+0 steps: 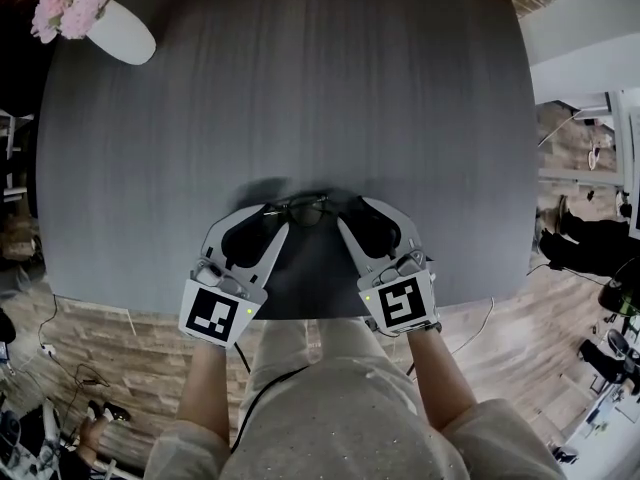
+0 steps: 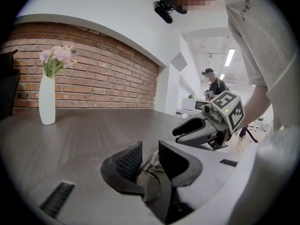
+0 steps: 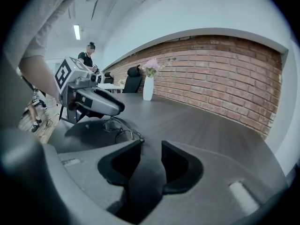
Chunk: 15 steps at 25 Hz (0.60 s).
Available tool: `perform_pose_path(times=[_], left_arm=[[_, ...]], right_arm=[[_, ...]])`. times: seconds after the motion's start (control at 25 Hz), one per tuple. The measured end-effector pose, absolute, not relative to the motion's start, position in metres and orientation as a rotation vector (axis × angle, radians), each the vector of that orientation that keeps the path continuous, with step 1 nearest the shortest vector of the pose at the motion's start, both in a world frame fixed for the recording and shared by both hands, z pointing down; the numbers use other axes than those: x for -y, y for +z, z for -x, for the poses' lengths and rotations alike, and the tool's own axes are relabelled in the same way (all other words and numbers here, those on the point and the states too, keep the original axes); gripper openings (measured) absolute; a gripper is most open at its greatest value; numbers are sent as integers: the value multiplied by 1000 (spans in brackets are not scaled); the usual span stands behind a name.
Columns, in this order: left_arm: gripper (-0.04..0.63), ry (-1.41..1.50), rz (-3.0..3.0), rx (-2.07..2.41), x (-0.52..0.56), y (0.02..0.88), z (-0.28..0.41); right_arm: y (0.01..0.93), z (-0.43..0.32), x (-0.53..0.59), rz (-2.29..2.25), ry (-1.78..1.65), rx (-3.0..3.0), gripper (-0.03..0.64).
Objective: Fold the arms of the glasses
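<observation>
A pair of thin dark-rimmed glasses [image 1: 300, 210] lies on the grey table [image 1: 300, 98] near its front edge, between my two grippers. My left gripper [image 1: 268, 226] is at the glasses' left end. In the left gripper view its jaws [image 2: 150, 151] stand apart, with the wire frame [image 2: 153, 165] low between them and no pad visibly pressing on it. My right gripper [image 1: 358, 218] is at the glasses' right end, open and empty. In the right gripper view the glasses [image 3: 117, 127] lie just ahead of its jaws [image 3: 151, 149], under the left gripper [image 3: 117, 109].
A white vase with pink flowers [image 1: 122, 33] stands at the table's far left corner. The table's front edge [image 1: 300, 313] runs just behind the grippers. A brick wall [image 3: 225, 74] lies beyond the table, and a person [image 2: 213, 83] stands in the background.
</observation>
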<state>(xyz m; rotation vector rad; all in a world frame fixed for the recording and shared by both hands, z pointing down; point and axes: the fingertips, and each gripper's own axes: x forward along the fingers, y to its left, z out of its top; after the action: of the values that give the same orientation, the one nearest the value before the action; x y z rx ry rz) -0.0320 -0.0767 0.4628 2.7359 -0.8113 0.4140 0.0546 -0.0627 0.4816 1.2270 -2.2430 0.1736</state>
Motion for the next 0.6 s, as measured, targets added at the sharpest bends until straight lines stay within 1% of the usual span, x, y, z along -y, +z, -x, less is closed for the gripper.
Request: perform_pose_path(times=[0.6], left_arm=[[106, 388, -2736, 857, 81, 455, 33]], right_arm=[[470, -58, 66, -1262, 165, 2282, 125]])
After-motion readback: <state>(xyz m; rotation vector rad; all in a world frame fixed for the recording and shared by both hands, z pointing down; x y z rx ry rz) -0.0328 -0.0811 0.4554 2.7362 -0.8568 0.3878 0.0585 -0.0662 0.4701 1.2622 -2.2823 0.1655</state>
